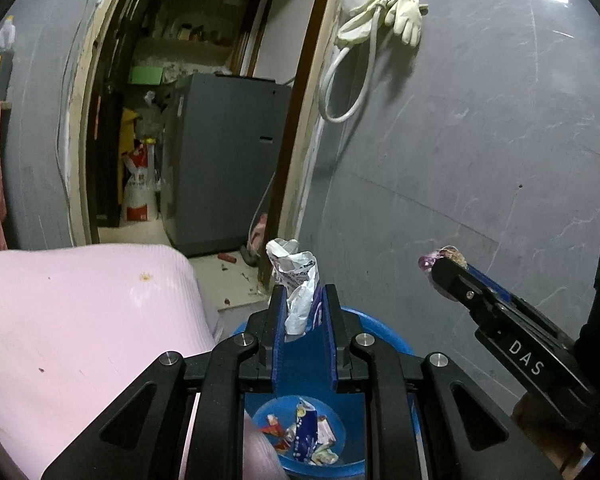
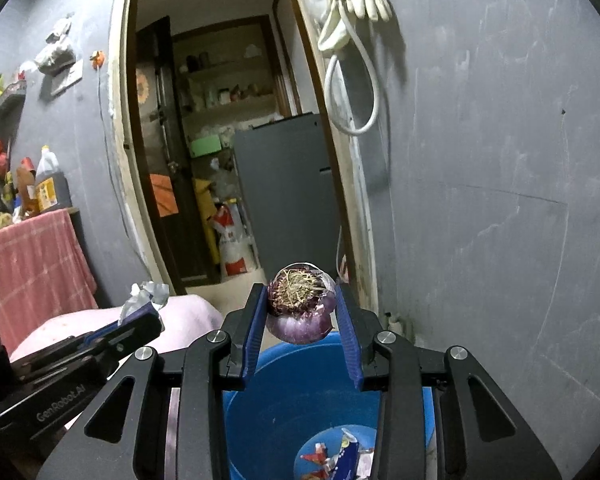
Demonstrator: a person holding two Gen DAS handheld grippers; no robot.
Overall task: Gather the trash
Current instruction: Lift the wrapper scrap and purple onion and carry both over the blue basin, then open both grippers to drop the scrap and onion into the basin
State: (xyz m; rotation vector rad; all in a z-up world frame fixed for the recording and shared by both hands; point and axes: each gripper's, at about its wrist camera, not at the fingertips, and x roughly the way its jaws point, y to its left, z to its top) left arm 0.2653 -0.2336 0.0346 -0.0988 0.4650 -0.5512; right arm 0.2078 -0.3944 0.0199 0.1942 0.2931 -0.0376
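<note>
- Your left gripper (image 1: 303, 308) is clamped on a crumpled white wrapper (image 1: 296, 284), which stands up from between the blue pads, right above the blue bucket (image 1: 384, 326).
- Your right gripper (image 2: 302, 312) is closed on a purple onion piece (image 2: 300, 308), root end facing the camera, held over the same bucket (image 2: 284, 392).
- Only the left wrist view lets you see your right gripper (image 1: 446, 266) from the side, with the onion (image 1: 428, 261) poking out at its tip against the grey wall (image 1: 480, 140).
- Only the right wrist view shows your left gripper (image 2: 148, 312) from the side, the wrapper (image 2: 146, 296) sticking up above it, in front of the pink cloth (image 2: 184, 320).
- The right view alone also shows bottles (image 2: 48, 184) on a red-draped stand (image 2: 36, 264) at the far left.
- Both views show the doorway with a grey appliance (image 1: 224, 160) beyond it, and rubber gloves (image 1: 404, 12) with a looped hose (image 1: 340, 92) hanging on the wall.
- Inside the bucket, on its bottom, lie several crumpled wrappers (image 1: 304, 436): one blue and white, others red and white. The right view catches only part of that pile (image 2: 336, 456).
</note>
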